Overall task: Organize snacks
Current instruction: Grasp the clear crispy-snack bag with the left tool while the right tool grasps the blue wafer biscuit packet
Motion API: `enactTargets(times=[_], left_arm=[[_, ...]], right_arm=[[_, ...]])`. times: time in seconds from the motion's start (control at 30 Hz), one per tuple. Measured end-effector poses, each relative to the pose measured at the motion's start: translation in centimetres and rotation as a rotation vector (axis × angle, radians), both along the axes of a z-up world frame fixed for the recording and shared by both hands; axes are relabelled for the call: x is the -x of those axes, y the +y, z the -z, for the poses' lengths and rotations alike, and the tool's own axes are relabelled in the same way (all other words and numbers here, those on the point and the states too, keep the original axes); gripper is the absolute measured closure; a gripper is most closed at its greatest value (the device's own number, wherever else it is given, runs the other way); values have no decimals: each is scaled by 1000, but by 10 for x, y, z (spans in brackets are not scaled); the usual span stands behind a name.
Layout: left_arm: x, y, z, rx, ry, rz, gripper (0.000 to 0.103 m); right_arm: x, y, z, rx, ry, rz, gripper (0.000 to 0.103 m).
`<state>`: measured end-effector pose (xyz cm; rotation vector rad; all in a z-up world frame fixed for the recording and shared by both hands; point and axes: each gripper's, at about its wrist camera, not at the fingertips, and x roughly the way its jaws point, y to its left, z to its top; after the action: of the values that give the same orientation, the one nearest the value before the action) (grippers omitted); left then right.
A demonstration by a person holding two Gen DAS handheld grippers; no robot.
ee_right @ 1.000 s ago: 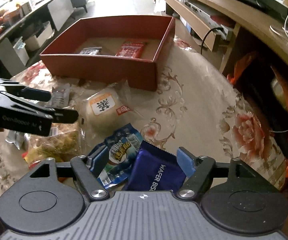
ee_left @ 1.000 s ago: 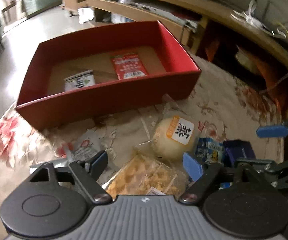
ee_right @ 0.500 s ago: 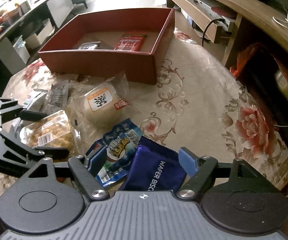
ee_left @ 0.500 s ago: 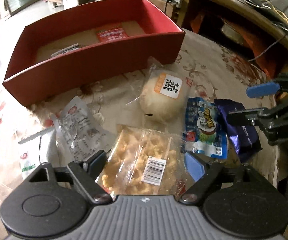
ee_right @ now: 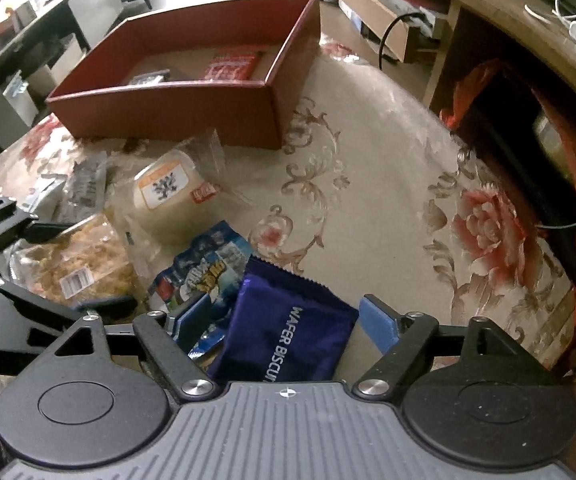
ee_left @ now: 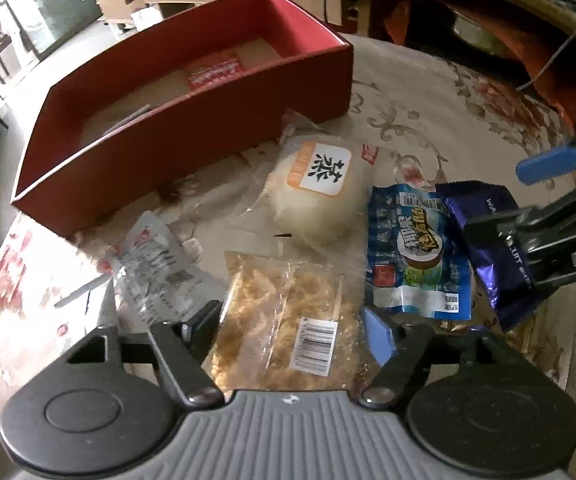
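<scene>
- The red box (ee_right: 192, 108) sits open on top, with just a red packet (ee_right: 234, 65) and a small dark packet (ee_right: 146, 78) flat on its floor, so most of the inside is bare.
- The tablecloth (ee_right: 372, 196) right of the box is bare, an easy lane.
- In front of the box it's crowded: bun (ee_left: 316, 188), clear crumbly snack bag (ee_left: 288, 320), blue packet (ee_left: 416, 248), purple wafer pack (ee_right: 288, 328), all touching or overlapping.

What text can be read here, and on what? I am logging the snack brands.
"WAFER BISCUIT", last letters cut off: purple packet between the right tool's open fingers.
"蒸": label on the wrapped bun.
Blue packet: Chinese lettering, blurred.
Barcode on the crisps bag, red packet in the box: unreadable.
</scene>
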<state>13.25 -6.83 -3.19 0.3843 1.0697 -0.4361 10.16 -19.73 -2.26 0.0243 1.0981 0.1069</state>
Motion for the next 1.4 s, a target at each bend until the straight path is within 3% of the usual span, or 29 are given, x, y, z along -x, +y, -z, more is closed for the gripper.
enactTargets(times=[0.3,0.5,0.7,0.8,0.87,0.93,1.23,1.33,1.4], left_arm=[[4,14,-7,51,7,-98,29],[-2,10,4,28,30,-117,23],[-4,14,6,37,49,-133,22],[-3,14,4,39,45,-137,28],[0,14,1,31,29,-133,30],[4,16,0,32,21,-136,31],[10,24,-11,75,11,-154,41],[11,20,-7,47,0,-148,36],[12,13,-4,-1,-12,-129,27]], right_arm=[[-7,1,19,-4,54,53,20],[-4,11,23,36,50,35,19],[-7,8,29,13,86,27,3],[-3,11,27,32,73,19,11],[2,10,21,44,53,9,29],[6,6,19,11,55,11,31],[19,19,0,40,-28,-21,31],[22,22,2,47,-24,-35,31],[21,24,8,70,-4,-38,31]])
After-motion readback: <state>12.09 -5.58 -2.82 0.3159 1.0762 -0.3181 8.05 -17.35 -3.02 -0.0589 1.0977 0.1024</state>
